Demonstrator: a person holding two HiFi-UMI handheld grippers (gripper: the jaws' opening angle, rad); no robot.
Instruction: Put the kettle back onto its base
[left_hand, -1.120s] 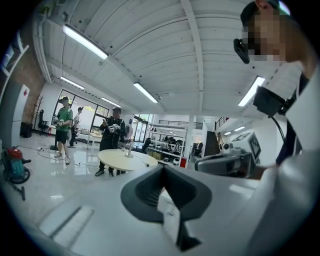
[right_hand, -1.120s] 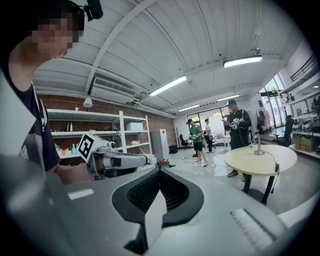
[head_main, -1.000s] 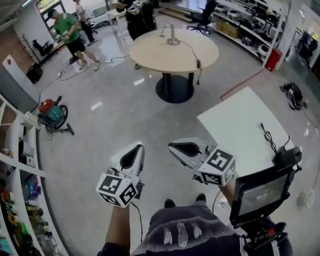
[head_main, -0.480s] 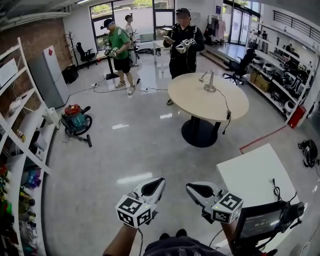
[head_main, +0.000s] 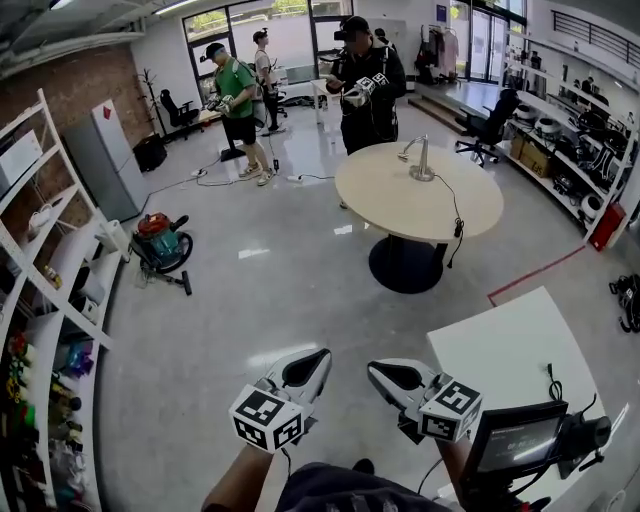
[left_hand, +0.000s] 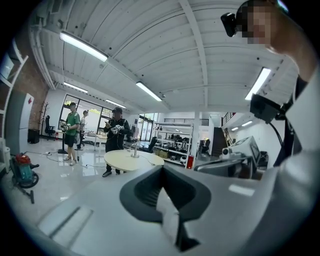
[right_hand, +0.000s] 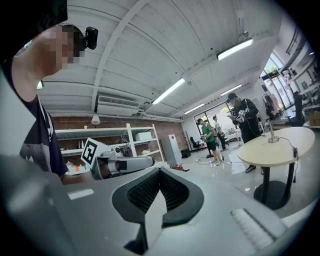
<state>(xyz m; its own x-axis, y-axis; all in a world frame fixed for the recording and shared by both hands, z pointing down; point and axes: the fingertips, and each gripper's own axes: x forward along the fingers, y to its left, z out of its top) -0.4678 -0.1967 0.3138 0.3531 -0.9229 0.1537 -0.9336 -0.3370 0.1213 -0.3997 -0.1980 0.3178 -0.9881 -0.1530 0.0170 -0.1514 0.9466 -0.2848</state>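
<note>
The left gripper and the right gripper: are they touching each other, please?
Apart: the head view shows a strip of floor between the left gripper and the right gripper.

Round table (head_main: 400, 198) mid-floor — a vacuum cleaner (head_main: 160, 241) (red-topped) stands near the left shelving (head_main: 52, 262).

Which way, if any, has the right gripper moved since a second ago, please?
Cannot tell: the camera tilted up; the right gripper still sits beside the white table.

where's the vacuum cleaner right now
Head view, left side: the vacuum cleaner stands on the floor beside the white shelving, well left of the round table.
</note>
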